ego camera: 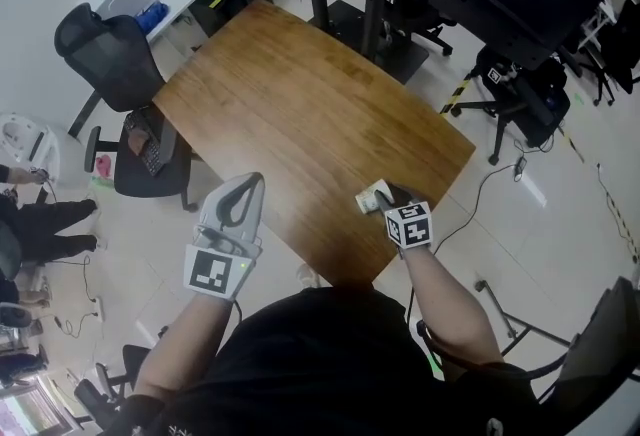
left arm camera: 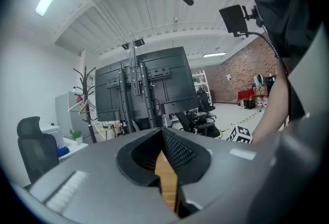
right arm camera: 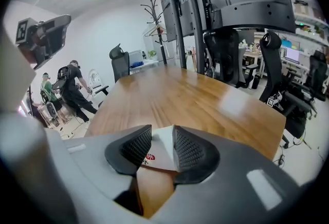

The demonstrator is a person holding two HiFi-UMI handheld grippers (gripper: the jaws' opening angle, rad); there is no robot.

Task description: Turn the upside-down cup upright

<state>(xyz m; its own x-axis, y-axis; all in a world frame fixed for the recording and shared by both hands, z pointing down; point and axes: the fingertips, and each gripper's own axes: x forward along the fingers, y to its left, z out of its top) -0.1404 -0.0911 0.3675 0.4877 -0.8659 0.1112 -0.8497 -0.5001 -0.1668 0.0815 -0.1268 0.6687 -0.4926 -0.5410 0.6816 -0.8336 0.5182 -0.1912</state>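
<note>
Right tongs (right arm camera: 161,135) parted, white paper cup with red mark (right arm camera: 159,153) between pads, not clamped. Cup sits near front edge of brown wooden desk (ego camera: 300,104). Right forearm slants down toward it. Left tongs (left arm camera: 163,138) together, empty, roughly level, off desk's left edge. Wide wood surface open beyond cup.

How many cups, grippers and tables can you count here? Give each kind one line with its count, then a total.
Cups: 1, the white cup
Grippers: 2, the left gripper and the right gripper
Tables: 1, the wooden table
Total: 4
</note>
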